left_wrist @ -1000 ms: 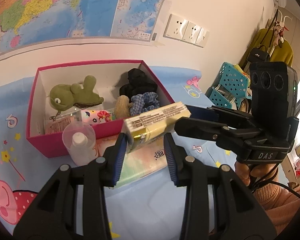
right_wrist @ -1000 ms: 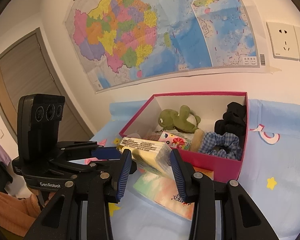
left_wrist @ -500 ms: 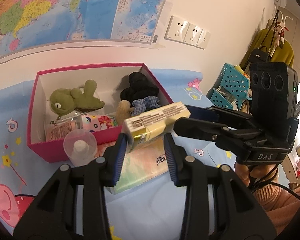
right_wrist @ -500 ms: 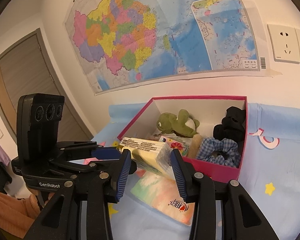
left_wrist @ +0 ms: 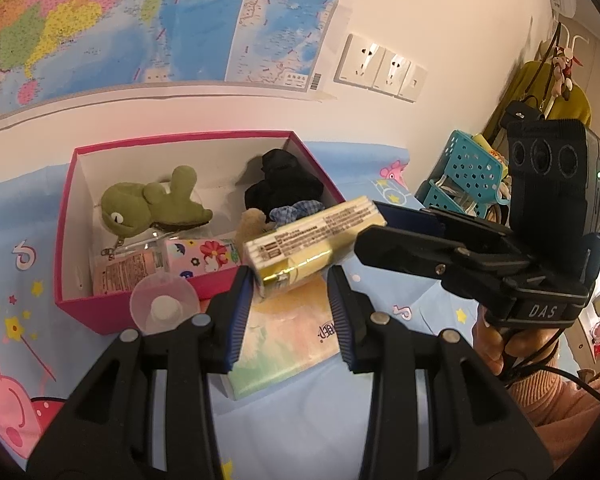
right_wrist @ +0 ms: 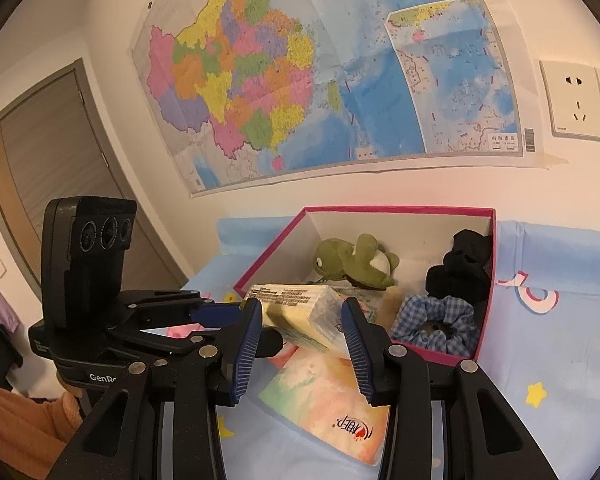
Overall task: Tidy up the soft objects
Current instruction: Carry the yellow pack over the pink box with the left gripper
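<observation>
The left hand-held gripper (left_wrist: 290,292) pinches one short end of a yellow tissue pack (left_wrist: 316,236) between its blue pads. The right hand-held gripper (right_wrist: 302,320) pinches the other end, so the pack hangs in the air between the two, clear of the blue cloth (left_wrist: 300,420) below. The pack's long axis runs straight from one gripper to the other. In the left wrist view it slants away and up to the right, roughly along the near wall of the pink box (left_wrist: 180,138) rather than pointing into it. The box lies just beyond the pack, ahead and to the left of the left gripper and ahead and to the right of the right one. Neither hand is clearly nearer, and the coming move looks like a short shared carry over the rim. Inside, a green frog (left_wrist: 148,208) lies at the back, a black scrunchie (left_wrist: 280,184) and a checked one (right_wrist: 436,320) fill one end, and flat packets line the front, leaving little bare floor. A pastel pack (left_wrist: 284,336) lies on the cloth under the held one, and a small bottle (left_wrist: 162,312) stands against the box front. Compared with a second ago both grips and jaw gaps look the same. The box and pastel pack sit slightly lower in both views, and more of the pastel pack shows.
</observation>
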